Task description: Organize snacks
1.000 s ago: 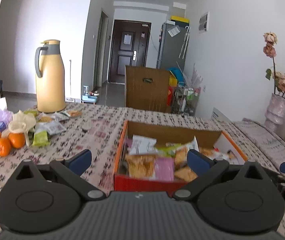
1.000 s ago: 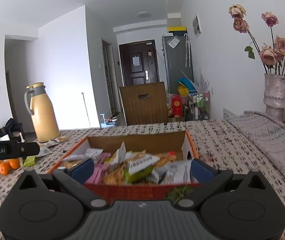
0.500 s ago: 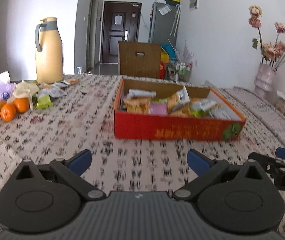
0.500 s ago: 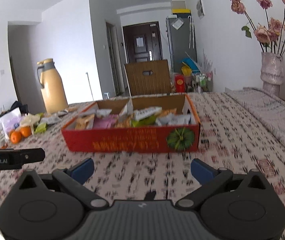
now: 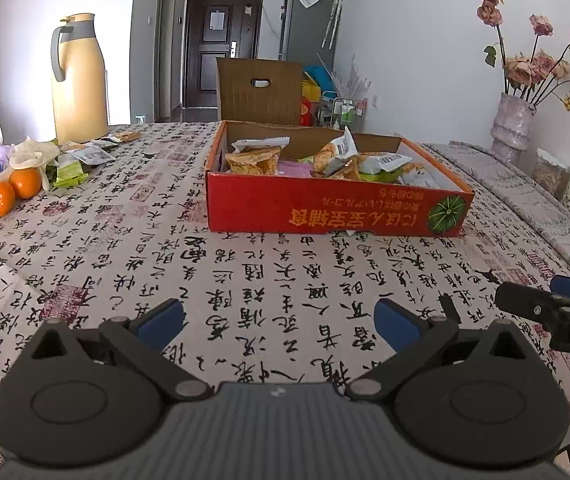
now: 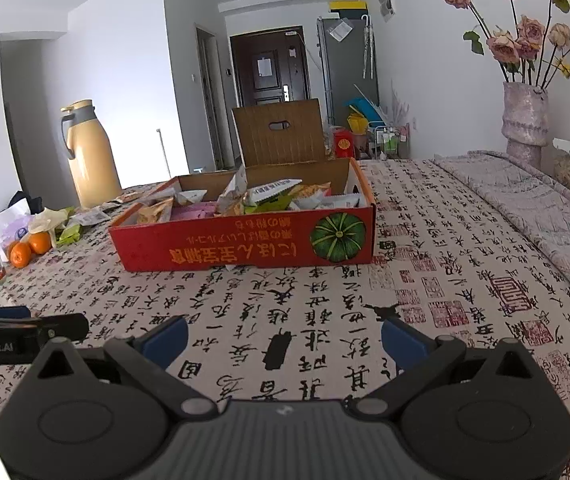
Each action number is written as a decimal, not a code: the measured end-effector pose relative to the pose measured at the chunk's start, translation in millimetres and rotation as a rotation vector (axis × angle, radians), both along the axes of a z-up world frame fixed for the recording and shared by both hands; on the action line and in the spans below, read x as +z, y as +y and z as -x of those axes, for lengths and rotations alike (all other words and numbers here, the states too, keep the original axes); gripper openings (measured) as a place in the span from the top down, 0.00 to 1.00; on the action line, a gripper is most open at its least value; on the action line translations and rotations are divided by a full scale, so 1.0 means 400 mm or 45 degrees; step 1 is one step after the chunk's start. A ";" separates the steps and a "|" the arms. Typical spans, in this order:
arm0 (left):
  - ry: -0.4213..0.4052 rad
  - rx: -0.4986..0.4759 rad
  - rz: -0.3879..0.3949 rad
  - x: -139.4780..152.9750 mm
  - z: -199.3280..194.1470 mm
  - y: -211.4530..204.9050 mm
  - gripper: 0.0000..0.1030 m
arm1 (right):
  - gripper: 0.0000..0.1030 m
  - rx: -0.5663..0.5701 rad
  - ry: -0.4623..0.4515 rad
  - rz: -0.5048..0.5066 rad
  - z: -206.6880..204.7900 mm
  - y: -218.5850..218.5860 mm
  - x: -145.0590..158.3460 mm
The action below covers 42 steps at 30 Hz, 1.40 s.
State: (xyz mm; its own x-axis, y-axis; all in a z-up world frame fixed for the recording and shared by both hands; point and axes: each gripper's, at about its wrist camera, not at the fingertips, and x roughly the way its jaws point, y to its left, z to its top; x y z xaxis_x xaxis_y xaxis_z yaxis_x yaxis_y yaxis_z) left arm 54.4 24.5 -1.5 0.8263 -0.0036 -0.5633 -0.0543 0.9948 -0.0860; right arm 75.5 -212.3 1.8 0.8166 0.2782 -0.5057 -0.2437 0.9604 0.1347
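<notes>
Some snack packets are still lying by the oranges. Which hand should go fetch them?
Probably the left gripper. It is open and empty, and the loose snack packets lie on its side; the right gripper faces the red box.

Both views are bright with soft, even daylight that seems to come from behind and to the left of the tools, so the red box (image 5: 337, 210) throws only a faint shadow onto the tablecloth (image 6: 425, 300) in front of it. The pale walls look slightly washed out, and nothing shows motion blur. Fisheye bending curves the doorway and walls, with dark corners ringing each frame.
</notes>
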 end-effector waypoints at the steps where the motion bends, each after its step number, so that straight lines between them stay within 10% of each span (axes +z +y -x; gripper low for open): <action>1: 0.001 -0.001 0.000 -0.001 0.000 -0.001 0.00 | 0.00 -0.001 0.003 0.001 0.000 0.000 -0.001; 42: -0.010 -0.026 -0.011 0.002 0.011 -0.013 0.00 | 0.00 0.010 0.017 0.011 0.001 0.007 -0.008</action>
